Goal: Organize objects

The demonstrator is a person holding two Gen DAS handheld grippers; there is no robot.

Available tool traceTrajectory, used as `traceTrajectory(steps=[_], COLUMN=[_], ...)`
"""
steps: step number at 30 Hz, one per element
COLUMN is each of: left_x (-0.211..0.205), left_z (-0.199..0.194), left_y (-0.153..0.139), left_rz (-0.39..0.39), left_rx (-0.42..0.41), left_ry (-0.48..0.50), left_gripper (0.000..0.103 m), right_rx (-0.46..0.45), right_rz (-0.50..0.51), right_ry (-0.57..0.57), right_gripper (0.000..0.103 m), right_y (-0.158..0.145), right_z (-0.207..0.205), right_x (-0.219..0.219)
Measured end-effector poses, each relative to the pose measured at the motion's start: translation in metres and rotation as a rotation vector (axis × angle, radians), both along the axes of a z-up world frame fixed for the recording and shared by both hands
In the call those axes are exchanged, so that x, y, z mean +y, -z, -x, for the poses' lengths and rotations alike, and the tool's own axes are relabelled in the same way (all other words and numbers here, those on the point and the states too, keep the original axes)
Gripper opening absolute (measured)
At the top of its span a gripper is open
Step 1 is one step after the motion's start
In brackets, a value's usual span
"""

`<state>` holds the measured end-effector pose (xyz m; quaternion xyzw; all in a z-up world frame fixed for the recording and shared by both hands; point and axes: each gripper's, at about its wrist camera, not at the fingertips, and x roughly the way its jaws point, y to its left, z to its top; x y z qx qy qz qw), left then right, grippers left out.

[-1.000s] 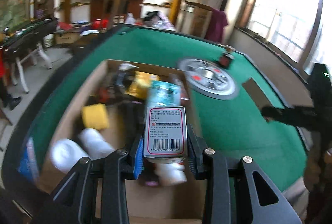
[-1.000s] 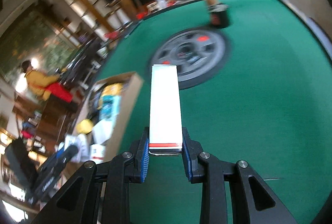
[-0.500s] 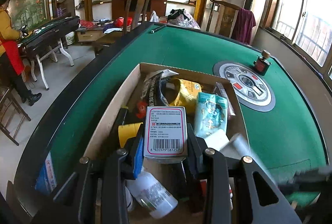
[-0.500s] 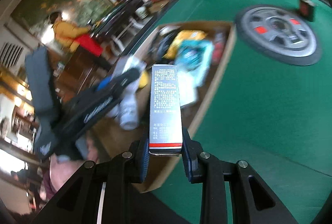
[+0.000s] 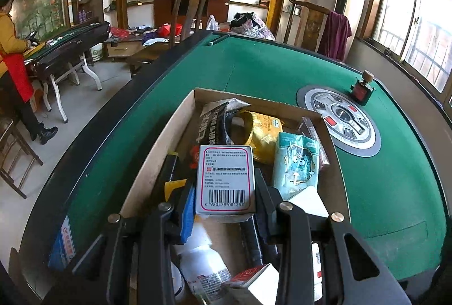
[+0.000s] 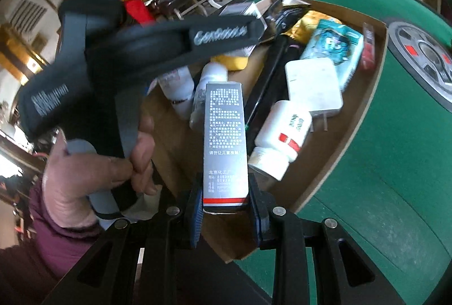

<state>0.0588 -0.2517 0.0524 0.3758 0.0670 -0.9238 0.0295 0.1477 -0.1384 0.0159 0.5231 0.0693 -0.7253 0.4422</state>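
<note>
My left gripper [image 5: 224, 203] is shut on a white medicine box [image 5: 225, 178] with a pink border and barcode, held above the open cardboard box [image 5: 180, 118]. My right gripper [image 6: 225, 206] is shut on a long silver carton [image 6: 225, 141] with a red stripe, held over the near end of the same cardboard box [image 6: 364, 113]. The box holds several items: white bottles [image 6: 279, 138], a white charger [image 6: 312, 86], a teal cartoon packet [image 5: 296, 161], a yellow bag [image 5: 264, 132]. The left gripper's body [image 6: 147, 42] and the hand holding it cross the right wrist view.
The box sits on a green felt table [image 5: 395, 178]. A grey round centre panel [image 5: 341, 118] lies to the right with a small red-and-black object [image 5: 362, 86] by it. A blue-and-white pack [image 5: 63, 243] lies at the table's left edge. Chairs stand behind the table.
My right gripper swung left from over the green felt to over the cardboard box, carrying the silver carton. My left gripper shifted over the box with the medicine box still held.
</note>
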Motion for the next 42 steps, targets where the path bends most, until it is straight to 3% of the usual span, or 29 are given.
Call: traceTrajectory(steps=[2, 6, 8, 11, 13, 16, 26, 36, 40, 42], left_x=[-0.002, -0.001, 0.0, 0.003, 0.006, 0.009, 0.018, 0.023, 0.02, 0.02], left_z=[-0.002, -0.008, -0.012, -0.02, -0.024, -0.03, -0.049, -0.074, -0.085, -0.086], left_y=[-0.002, -0.008, -0.014, -0.021, -0.026, -0.033, -0.047, -0.061, -0.068, -0.067], left_rz=[-0.001, 0.011, 0.022, 0.028, 0.038, 0.057, 0.101, 0.152, 0.103, 0.064], left_rx=[0.006, 0.033, 0.054, 0.081, 0.097, 0.118, 0.165, 0.22, 0.255, 0.234], left_ry=[-0.013, -0.031, -0.038, -0.037, -0.038, -0.042, -0.064, -0.145, -0.129, -0.107], left_gripper=[0.038, 0.064, 0.071, 0.08, 0.082, 0.085, 0.09, 0.103, 0.103, 0.103], right_rx=[0.037, 0.133, 0.18, 0.228, 0.239, 0.237, 0.262, 0.276, 0.3, 0.32], right_rz=[-0.022, -0.068, -0.083, -0.091, -0.075, -0.042, -0.012, 0.008, -0.014, -0.035], right_ry=[-0.01, -0.025, -0.028, -0.023, -0.018, -0.006, 0.032, 0.193, 0.284, 0.318], right_gripper=[0.031, 0.031, 0.032, 0.043, 0.056, 0.065, 0.071, 0.076, 0.076, 0.076], right_y=[0.003, 0.007, 0.008, 0.005, 0.001, -0.004, -0.022, -0.029, -0.034, -0.036], right_z=[-0.003, -0.009, -0.012, -0.014, -0.014, -0.012, -0.034, -0.019, -0.013, -0.009], right_x=[-0.007, -0.018, -0.021, -0.02, -0.017, -0.012, 0.009, 0.056, 0.073, 0.077])
